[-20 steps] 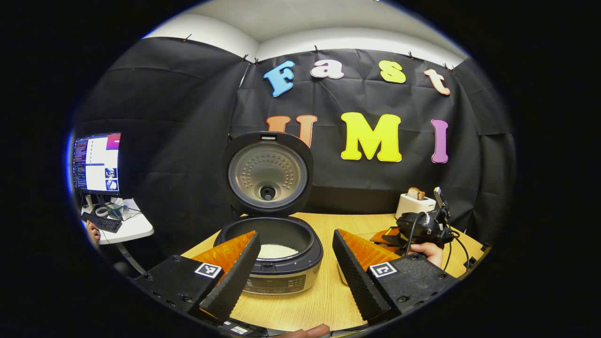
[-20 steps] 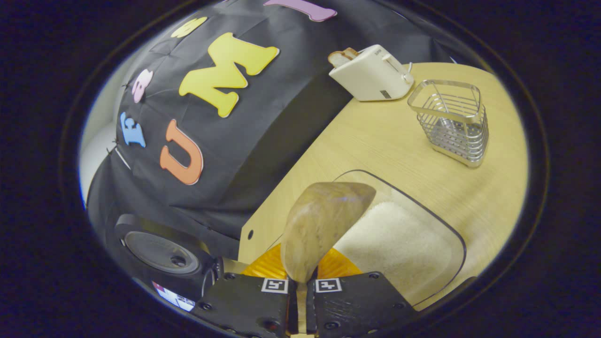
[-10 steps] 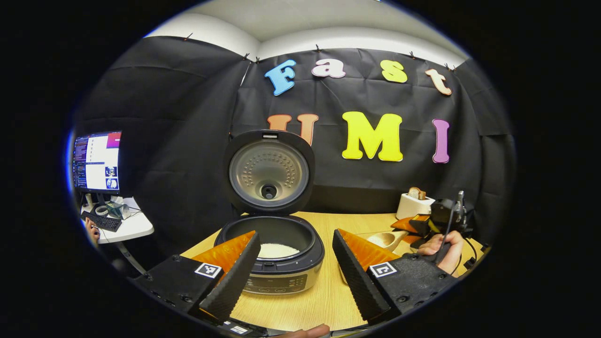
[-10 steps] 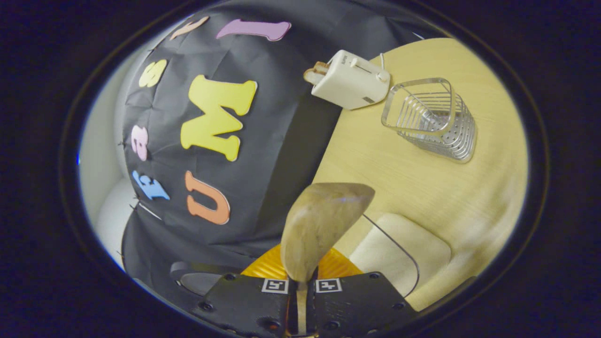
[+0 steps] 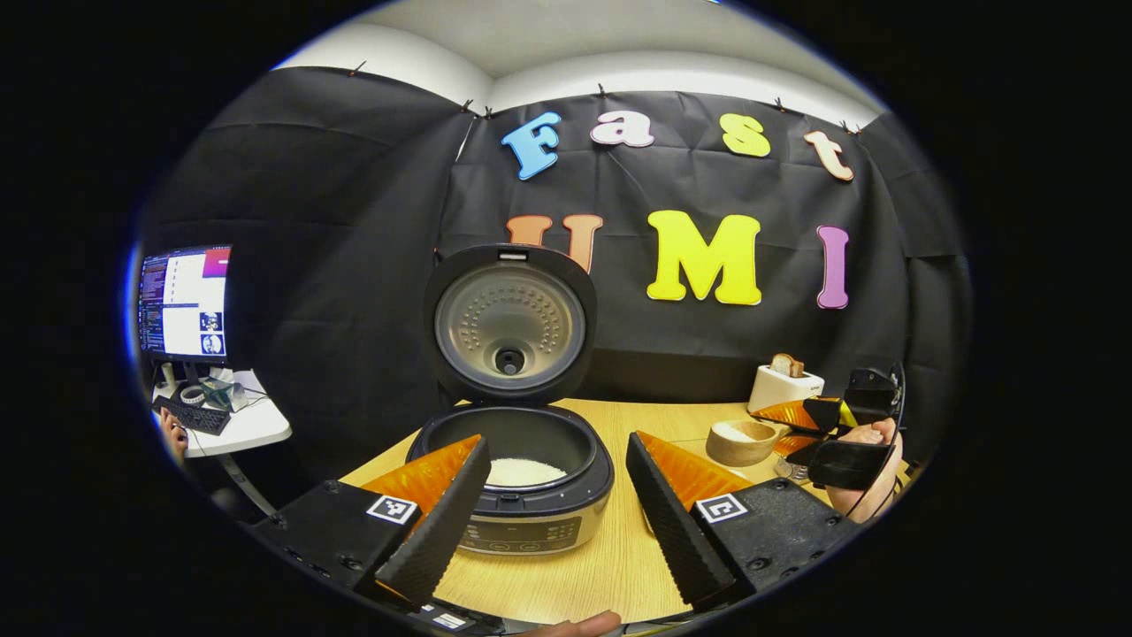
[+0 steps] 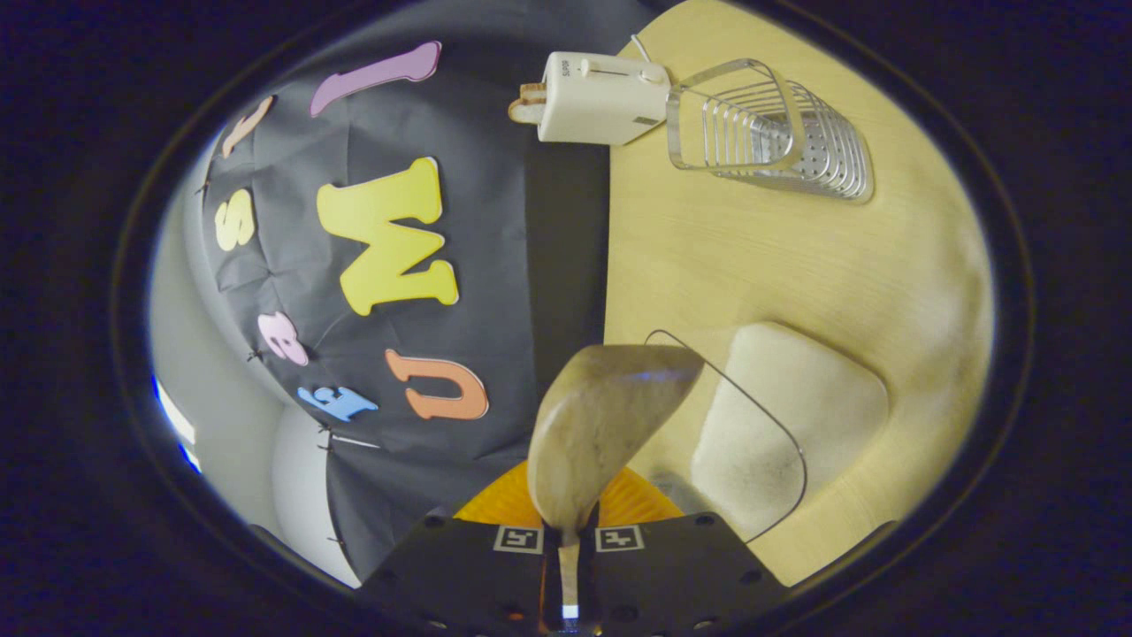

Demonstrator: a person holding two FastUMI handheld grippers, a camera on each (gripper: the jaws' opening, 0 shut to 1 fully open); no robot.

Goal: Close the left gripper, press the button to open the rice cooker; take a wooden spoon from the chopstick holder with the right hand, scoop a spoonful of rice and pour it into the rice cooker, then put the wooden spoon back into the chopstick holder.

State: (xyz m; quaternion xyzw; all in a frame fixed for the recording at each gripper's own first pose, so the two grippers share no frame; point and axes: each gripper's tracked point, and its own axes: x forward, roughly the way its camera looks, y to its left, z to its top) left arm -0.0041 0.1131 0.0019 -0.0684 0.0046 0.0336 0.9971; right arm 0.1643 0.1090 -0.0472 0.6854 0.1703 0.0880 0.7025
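Counter [image 5: 610, 566] of pale wood carries everything you are working with. Largest on it is the rice cooker [image 5: 517, 495], standing at the left between your left tool's fingers as that view frames it, its lid [image 5: 510, 323] upright and a patch of white rice in the pot. A clear tray of rice [image 6: 787, 411] lies flat on the counter just beside the spoon in the right gripper view. Farther back against the wall sits a white toaster [image 6: 592, 84] with a slice of bread in it, and right beside it the wire chopstick holder [image 6: 765, 133], with nothing in it. Your left tool [image 5: 553, 495] hangs spread wide, gripping nothing. Your right tool [image 6: 566, 544] has its fingers pressed together on the handle of the wooden spoon [image 6: 606, 425], bowl tilted on its side above the tray's edge. In the left gripper view the spoon's bowl faces up, well apart from the cooker.
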